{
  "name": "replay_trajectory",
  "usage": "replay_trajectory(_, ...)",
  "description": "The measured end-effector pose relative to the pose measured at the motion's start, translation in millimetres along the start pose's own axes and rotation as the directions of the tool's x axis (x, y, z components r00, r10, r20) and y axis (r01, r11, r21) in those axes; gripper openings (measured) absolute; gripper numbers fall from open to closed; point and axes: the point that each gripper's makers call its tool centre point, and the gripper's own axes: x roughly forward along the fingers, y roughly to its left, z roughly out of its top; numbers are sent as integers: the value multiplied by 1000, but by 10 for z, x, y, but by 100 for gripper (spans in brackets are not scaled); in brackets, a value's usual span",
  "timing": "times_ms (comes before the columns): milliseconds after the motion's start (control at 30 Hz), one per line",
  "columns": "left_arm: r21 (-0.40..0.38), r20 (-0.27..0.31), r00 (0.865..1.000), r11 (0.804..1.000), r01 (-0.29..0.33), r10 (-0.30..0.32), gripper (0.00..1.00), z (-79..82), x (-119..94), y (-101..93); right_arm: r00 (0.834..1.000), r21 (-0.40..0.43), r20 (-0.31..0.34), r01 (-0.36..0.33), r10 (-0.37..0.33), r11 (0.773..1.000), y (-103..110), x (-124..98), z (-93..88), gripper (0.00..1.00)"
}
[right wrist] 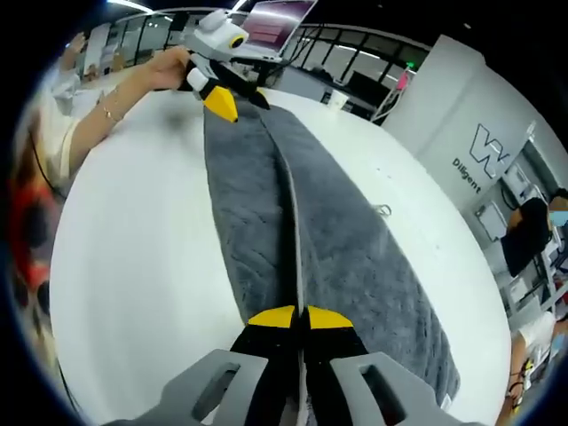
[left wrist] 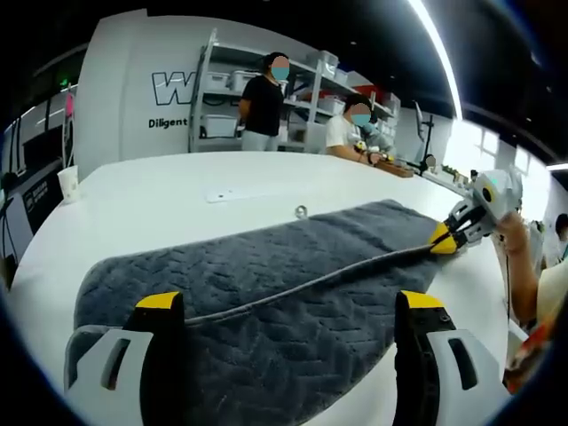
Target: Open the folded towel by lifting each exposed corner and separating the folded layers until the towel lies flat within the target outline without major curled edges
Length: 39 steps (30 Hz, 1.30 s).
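Closest to the lens in the left gripper view, the left gripper (left wrist: 288, 306) stands with its yellow-tipped jaws spread wide, one on each side of the towel (left wrist: 284, 275), holding nothing. That towel is dark grey with a wavy quilted weave, folded lengthwise, its hemmed edge running as a pale line along the top layer. It lies on a white table (left wrist: 177, 191), stretched from the near left to the far right.

At the far right end the right gripper (left wrist: 446, 240) is pinched onto the hem. In the right gripper view its jaws (right wrist: 299, 317) meet tightly over that edge, and the towel (right wrist: 355, 257) runs away as a long strip with a raised seam down the middle.

Beyond the towel on the table (right wrist: 133, 257) lies a small metal ring (left wrist: 301, 211), clear of the cloth, and a paper cup (left wrist: 68, 184) stands at the far left edge.

The right gripper view shows the left gripper (right wrist: 217, 98) from outside, a hand (right wrist: 160, 67) around it, and a laptop (right wrist: 275, 22) behind. The left gripper view shows shelves (left wrist: 222, 89) and people at the back.
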Motion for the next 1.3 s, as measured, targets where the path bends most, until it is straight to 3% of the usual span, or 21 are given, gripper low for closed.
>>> replay_trajectory(333,9,33,999,1000,21,-22,97,80,-5,-46,998,-56,-32,-48,46,997,298,-75,-100,0)
replay_trajectory(900,15,37,999,1000,19,-20,97,103,-7,-43,989,-63,-37,-144,142,987,718,-301,-246,0)
replay_trajectory(1300,6,22,1000,1000,17,-17,97,74,15,-21,980,-38,-29,-196,195,980,879,-439,-296,0)
